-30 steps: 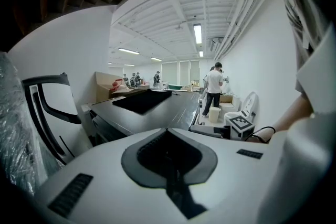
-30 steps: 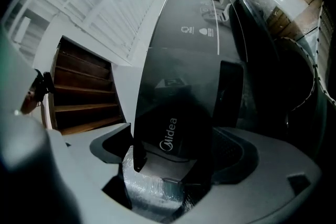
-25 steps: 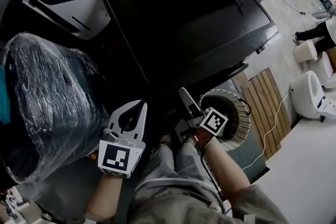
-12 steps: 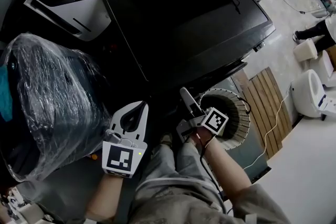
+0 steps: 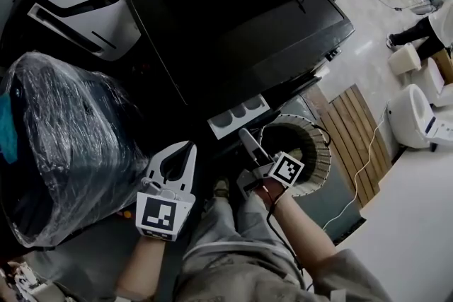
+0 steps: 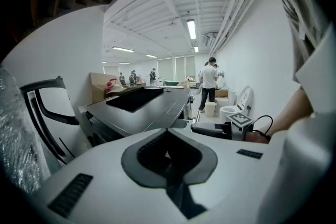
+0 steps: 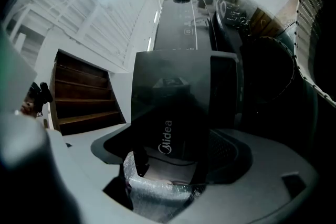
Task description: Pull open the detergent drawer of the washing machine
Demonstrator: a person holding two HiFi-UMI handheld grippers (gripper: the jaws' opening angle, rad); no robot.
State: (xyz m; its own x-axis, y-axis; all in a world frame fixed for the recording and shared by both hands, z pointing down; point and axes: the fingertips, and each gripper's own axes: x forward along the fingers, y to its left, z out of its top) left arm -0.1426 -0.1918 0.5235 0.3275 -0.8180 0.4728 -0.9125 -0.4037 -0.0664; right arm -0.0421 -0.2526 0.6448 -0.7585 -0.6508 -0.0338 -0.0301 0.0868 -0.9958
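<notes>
**Drawer out, right tongs on its front panel**

I'm looking steeply down in the head view at the black washing machine (image 5: 233,18), which is filling the upper middle of the frame. The detergent drawer (image 5: 239,113) is standing out from the machine's front edge near the frame's centre, its pale compartments showing from above.

My right gripper (image 5: 245,134) is reaching up from the lower middle toward the drawer. In the right gripper view its jaws are sitting narrow on either side of the drawer's dark front panel (image 7: 169,113), gripping it, with a crinkled clear wrap lying just beneath.

My left gripper (image 5: 187,147) is hanging to the left of the right one, low in the frame, apart from the machine. In the left gripper view its jaws (image 6: 167,130) are pressing together with nothing between them, pointing along the machine's top.

A plastic-wrapped bundle (image 5: 64,131) is taking up the left side of the head view. The round drum opening (image 5: 315,152) is showing just right of the right gripper, and a wooden pallet (image 5: 357,127) is lying on the floor beyond it toward the right edge.
</notes>
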